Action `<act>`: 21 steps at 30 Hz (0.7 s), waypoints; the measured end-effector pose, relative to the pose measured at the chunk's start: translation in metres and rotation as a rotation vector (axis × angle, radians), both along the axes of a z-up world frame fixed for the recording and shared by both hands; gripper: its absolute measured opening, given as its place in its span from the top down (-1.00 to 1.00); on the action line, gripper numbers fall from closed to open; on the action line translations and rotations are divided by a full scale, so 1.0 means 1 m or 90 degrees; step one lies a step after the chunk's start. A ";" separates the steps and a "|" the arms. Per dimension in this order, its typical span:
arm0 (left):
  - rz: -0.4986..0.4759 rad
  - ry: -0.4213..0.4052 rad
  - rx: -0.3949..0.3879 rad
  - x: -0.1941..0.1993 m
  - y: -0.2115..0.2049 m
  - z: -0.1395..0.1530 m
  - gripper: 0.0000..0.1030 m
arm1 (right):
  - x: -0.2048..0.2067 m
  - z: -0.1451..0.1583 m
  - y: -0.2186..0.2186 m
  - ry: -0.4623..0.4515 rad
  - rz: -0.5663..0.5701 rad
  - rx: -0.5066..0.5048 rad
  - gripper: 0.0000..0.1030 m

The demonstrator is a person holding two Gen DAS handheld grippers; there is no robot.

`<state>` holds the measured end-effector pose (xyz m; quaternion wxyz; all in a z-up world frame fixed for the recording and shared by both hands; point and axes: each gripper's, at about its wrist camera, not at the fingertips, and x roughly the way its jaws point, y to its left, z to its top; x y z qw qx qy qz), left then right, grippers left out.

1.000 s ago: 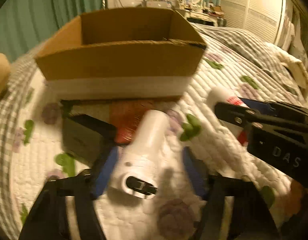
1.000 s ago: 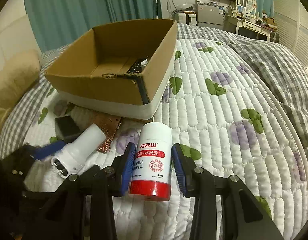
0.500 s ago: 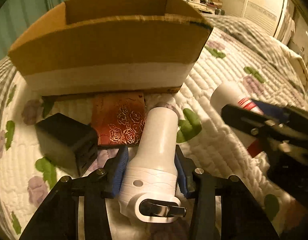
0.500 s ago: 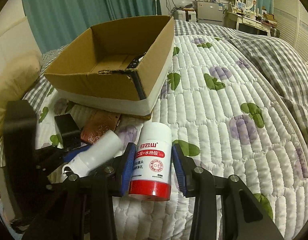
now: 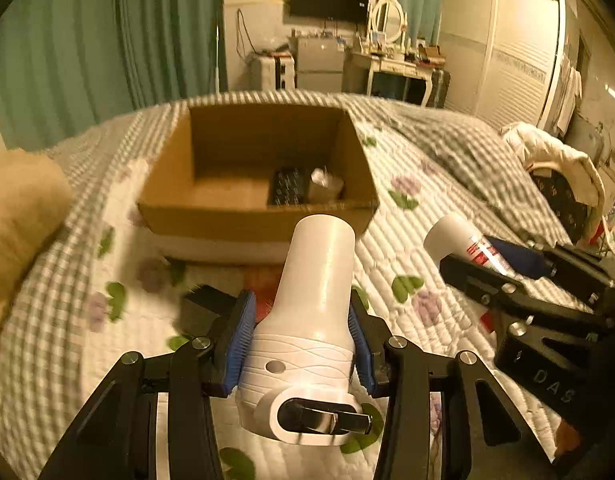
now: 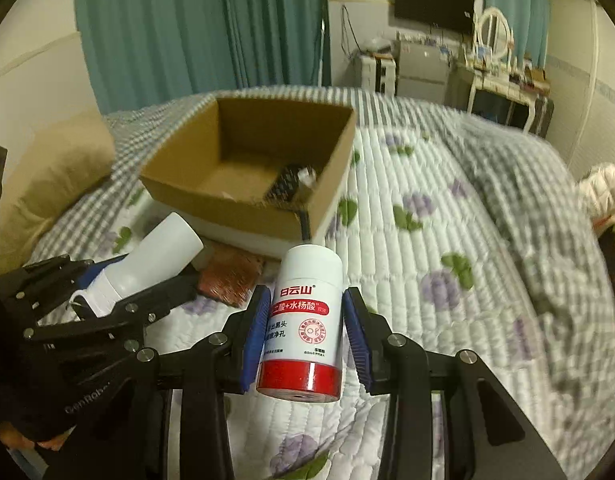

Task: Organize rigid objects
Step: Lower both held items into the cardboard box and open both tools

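Observation:
My left gripper (image 5: 299, 336) is shut on a white flashlight-like device (image 5: 315, 292) and holds it above the quilt, in front of the open cardboard box (image 5: 251, 216). My right gripper (image 6: 305, 332) is shut on a white bottle with a red base (image 6: 305, 320), also lifted, to the right of the left one. The box (image 6: 235, 216) holds a black remote (image 5: 287, 188) and a small pale object (image 5: 325, 186). The flashlight also shows in the right wrist view (image 6: 147, 264), and the bottle in the left wrist view (image 5: 463, 244).
A red embossed case (image 6: 231, 280) and a black block (image 5: 203, 312) lie on the quilt in front of the box. A tan pillow (image 5: 19, 216) lies at the left. A checked blanket (image 6: 519, 168) covers the bed's right side.
Both grippers have risen with their objects; the box now appears lower and farther, with its inside in view. The left gripper closed on the flashlight over the last second.

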<state>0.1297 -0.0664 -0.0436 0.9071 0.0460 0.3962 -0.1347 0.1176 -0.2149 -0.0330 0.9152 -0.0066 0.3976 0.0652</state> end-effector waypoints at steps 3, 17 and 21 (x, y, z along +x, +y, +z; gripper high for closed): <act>0.007 -0.014 -0.004 -0.002 0.010 0.021 0.12 | -0.005 0.029 0.009 -0.033 0.015 -0.020 0.28; 0.029 -0.103 0.002 0.055 0.035 0.094 0.12 | 0.053 0.110 0.044 -0.119 0.068 -0.014 0.28; 0.042 -0.098 0.008 0.093 0.038 0.086 0.12 | 0.088 0.109 0.049 -0.118 0.069 -0.015 0.28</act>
